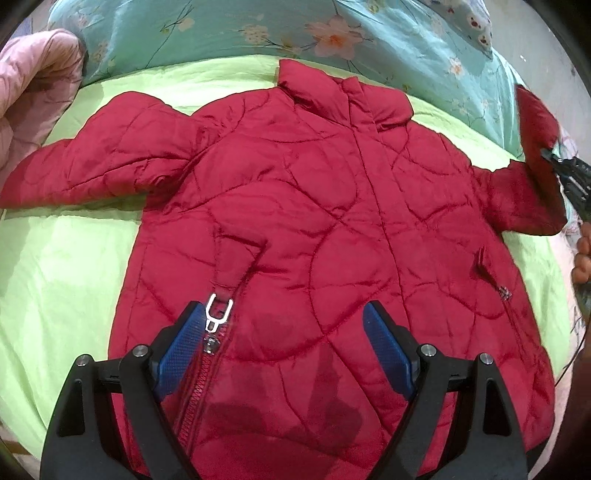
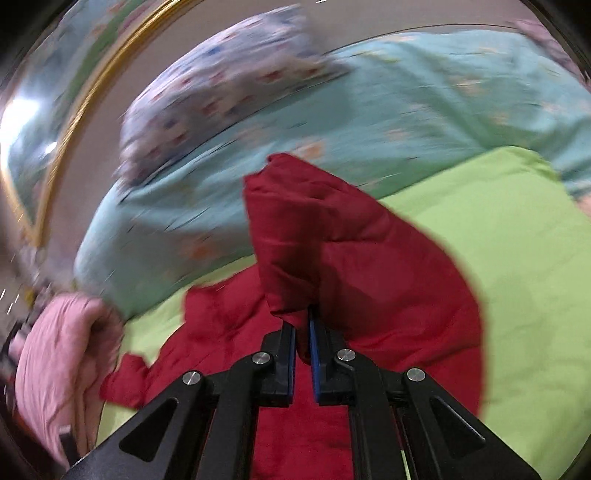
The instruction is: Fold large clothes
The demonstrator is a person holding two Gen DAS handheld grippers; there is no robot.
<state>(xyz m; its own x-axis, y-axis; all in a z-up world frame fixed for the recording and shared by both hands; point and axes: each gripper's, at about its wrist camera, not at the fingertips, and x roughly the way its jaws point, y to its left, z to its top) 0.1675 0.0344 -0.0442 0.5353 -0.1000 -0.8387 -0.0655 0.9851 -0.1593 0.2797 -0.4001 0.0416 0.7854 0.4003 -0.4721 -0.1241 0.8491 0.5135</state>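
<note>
A red quilted jacket (image 1: pixel 314 206) lies spread front-up on a green sheet (image 1: pixel 66 266), collar at the far side, its left sleeve (image 1: pixel 92 162) stretched out flat. My left gripper (image 1: pixel 286 317) is open and empty, hovering over the jacket's lower front by the zipper pull (image 1: pixel 218 312). My right gripper (image 2: pixel 303 325) is shut on the jacket's right sleeve (image 2: pixel 332 229) and holds its cuff end lifted above the bed. That gripper also shows at the right edge of the left wrist view (image 1: pixel 546 155) with the raised cuff (image 1: pixel 535 122).
A turquoise floral duvet (image 1: pixel 258 33) is piled along the far side of the bed. A pink quilt (image 1: pixel 33 92) lies at the far left. A patterned pillow (image 2: pixel 221 81) sits beyond the duvet. The right wrist view is motion-blurred.
</note>
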